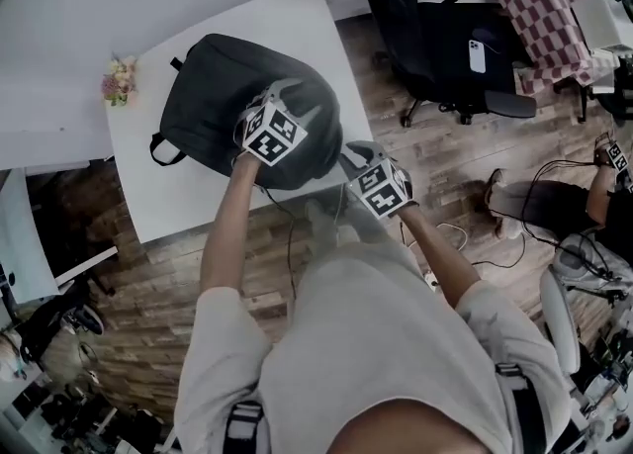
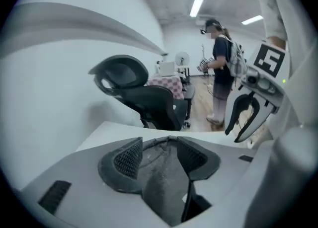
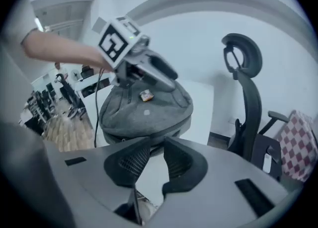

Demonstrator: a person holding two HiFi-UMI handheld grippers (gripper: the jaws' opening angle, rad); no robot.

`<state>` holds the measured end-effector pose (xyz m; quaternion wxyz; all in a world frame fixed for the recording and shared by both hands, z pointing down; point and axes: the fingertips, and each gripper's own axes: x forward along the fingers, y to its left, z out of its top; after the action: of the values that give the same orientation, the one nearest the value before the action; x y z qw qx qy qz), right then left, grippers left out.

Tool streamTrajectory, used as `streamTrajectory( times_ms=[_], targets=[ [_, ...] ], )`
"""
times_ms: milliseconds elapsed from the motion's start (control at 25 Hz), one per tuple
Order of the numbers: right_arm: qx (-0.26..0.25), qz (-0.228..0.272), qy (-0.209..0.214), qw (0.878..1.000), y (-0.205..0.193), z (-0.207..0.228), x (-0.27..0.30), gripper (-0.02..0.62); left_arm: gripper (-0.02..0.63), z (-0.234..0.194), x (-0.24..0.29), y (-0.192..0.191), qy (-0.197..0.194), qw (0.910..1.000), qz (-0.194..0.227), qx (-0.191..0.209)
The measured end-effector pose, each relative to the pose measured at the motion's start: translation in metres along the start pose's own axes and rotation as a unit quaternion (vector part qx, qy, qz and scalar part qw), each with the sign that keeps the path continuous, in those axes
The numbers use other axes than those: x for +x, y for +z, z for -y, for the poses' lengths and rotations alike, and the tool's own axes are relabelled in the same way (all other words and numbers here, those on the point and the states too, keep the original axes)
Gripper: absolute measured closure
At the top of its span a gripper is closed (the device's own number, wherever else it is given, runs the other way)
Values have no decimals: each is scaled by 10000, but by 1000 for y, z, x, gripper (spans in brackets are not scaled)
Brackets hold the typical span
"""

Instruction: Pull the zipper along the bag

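The bag (image 1: pixel 213 96) fills the middle of the table (image 1: pixel 287 22). You have bare tabletop at its 6 and 1 o'clock. A flower bunch (image 1: pixel 120 81) sits at 9 o'clock by the table's corner; an office chair (image 1: pixel 435 37) stands off the table at 3 o'clock.

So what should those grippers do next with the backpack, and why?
Probably lower the left gripper onto the backpack to seek its zipper pull, which I can't make out. Both grippers' jaws stand apart, holding nothing. The left hovers over the bag, and the right gripper is off to its side.
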<state>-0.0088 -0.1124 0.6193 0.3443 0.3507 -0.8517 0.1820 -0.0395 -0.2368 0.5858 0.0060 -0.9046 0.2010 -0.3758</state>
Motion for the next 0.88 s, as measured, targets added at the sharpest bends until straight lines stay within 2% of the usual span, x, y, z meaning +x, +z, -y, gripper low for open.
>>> streamTrajectory(
  times_ms=[40,80,120,200,320,400,480,680,800,880],
  targets=[
    [181,153,-84,9997,5,5,-5,496,370,0,-13,-1,214,9983,262,-470],
    [335,310,-165,9988,11,9,-9,503,379,-1,-26,-2,440,9930,541,-949],
    [453,455,-246,9976,17,14,-14,512,390,-3,-40,-4,675,9841,833,-1418],
    [596,698,-404,9950,30,23,-21,519,411,-6,-70,-9,1155,9590,1358,-2204],
    [796,1054,-590,9895,52,37,-31,534,436,-4,-112,-23,1764,9243,1790,-2872],
    [854,1336,-690,9849,68,45,-39,546,462,-2,-137,-31,2099,9086,1906,-3066],
    [809,1565,-784,9812,83,50,-49,558,499,4,-159,-37,2398,8993,1929,-3109],
    [608,2034,-950,9726,116,52,-73,581,566,14,-200,-36,2941,8917,1934,-2845],
    [439,2247,-967,9686,132,48,-84,581,580,12,-221,-29,3184,8807,2092,-2816],
    [355,2383,-976,9656,141,47,-91,581,580,10,-231,-24,3316,8763,2131,-2768]
  ],
)
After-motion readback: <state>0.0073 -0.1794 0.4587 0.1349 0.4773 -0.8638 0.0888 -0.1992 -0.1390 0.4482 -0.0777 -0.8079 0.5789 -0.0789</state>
